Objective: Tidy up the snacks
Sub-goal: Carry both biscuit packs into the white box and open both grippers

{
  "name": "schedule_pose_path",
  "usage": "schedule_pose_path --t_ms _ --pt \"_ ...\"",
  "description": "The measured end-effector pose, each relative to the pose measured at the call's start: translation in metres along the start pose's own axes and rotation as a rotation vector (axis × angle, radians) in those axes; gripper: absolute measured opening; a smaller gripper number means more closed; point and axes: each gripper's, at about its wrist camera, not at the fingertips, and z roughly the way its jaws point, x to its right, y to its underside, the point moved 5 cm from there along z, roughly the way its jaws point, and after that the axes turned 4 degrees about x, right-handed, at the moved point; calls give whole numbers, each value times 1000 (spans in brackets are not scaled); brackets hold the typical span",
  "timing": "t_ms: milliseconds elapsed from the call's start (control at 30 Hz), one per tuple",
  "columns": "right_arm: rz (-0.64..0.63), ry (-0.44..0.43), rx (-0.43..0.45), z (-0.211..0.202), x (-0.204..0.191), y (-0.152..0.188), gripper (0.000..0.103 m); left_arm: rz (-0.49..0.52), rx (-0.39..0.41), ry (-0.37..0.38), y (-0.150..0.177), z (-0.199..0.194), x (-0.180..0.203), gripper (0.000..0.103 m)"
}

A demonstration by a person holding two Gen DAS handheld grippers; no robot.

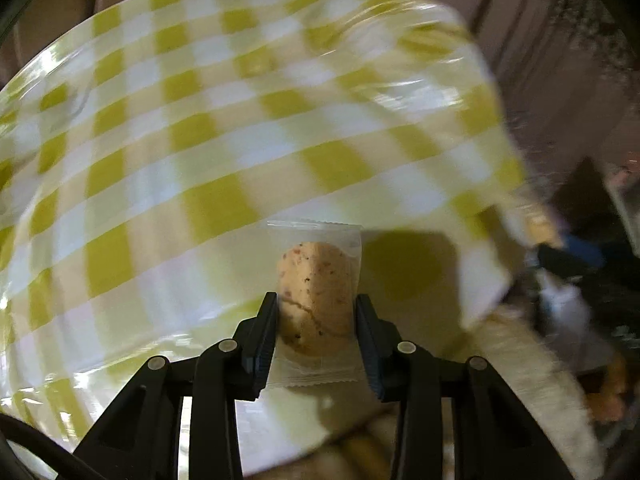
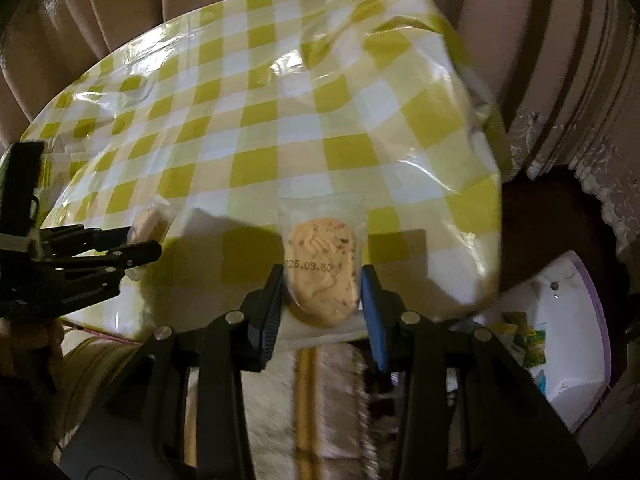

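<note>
My left gripper (image 1: 316,320) is shut on a wrapped cookie (image 1: 316,292) in clear plastic, held above the near edge of the yellow-and-white checked tablecloth (image 1: 224,128). My right gripper (image 2: 322,292) is shut on a second wrapped cookie (image 2: 324,272) with a printed date, held over the table's near edge (image 2: 240,176). In the right wrist view the left gripper (image 2: 132,252) shows at the left with its cookie (image 2: 148,220) in the jaws.
Brown curtains (image 2: 120,4) hang behind the table. A white bag or box (image 2: 560,320) with colourful packets sits low at the right. A beige striped cushion (image 2: 320,400) lies below the table edge. The left view is motion-blurred.
</note>
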Motion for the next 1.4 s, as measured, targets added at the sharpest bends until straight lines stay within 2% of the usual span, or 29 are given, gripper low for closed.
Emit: schedule_pose_path --t_ms 167,333,433,633,933,1400 --pt "55 73 1 -20 57 16 41 58 48 159 -10 -18 79 39" --pt "134 163 -20 -36 124 44 41 128 32 267 -12 -15 150 39" --pt "181 203 -41 -40 157 63 41 169 -7 302 -10 -3 187 39" --pt "258 231 -76 -42 200 97 41 236 -97 310 3 24 243 39" --pt "328 231 -100 -37 231 121 41 277 -176 288 14 48 270 39" --pt "353 226 -119 -32 240 131 41 294 -200 276 17 59 283 39"
